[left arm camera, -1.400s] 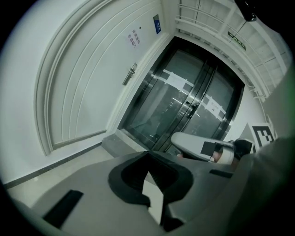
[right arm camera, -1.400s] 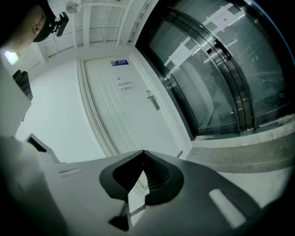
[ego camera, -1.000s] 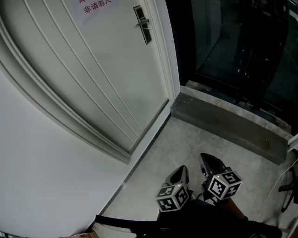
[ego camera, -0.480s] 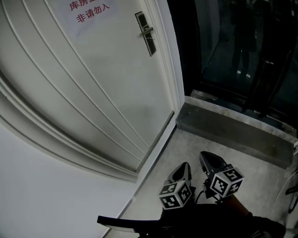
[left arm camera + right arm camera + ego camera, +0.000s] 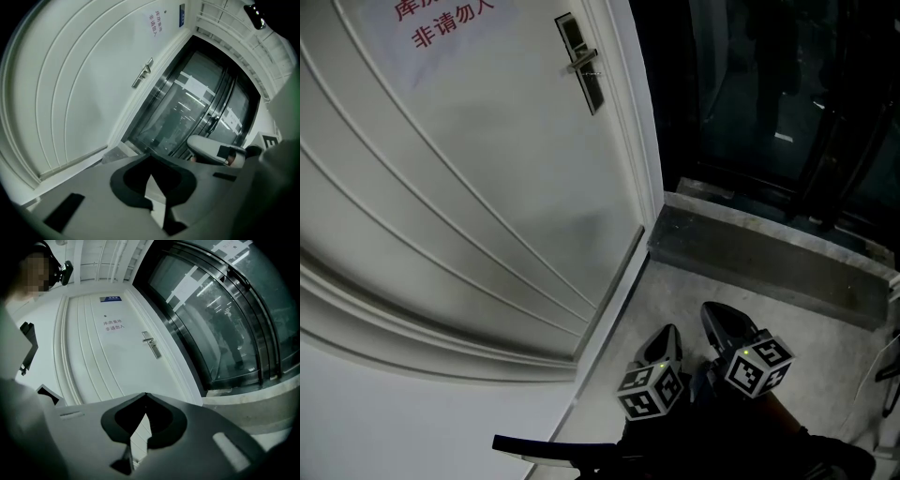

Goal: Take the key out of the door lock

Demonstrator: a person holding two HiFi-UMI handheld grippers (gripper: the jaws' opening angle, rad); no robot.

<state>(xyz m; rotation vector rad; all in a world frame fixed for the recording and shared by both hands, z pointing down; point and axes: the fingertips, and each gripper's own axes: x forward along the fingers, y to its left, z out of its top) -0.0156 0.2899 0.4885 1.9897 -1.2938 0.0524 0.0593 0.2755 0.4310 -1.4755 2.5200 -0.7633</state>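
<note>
Since half a second ago the head view has swung slightly: the lock plate and its lever handle on the white door now sit further left, and the red lettering has slid toward the top corner. Both grippers hang low over the concrete floor, side by side and well apart from the lock. The left gripper has its jaws clenched tip to tip, with nothing between them; the right gripper is the same, empty. No key can be made out at the lock (the plate is only a dark strip). A concrete curb runs below the dark glass wall, right of the door.
</note>
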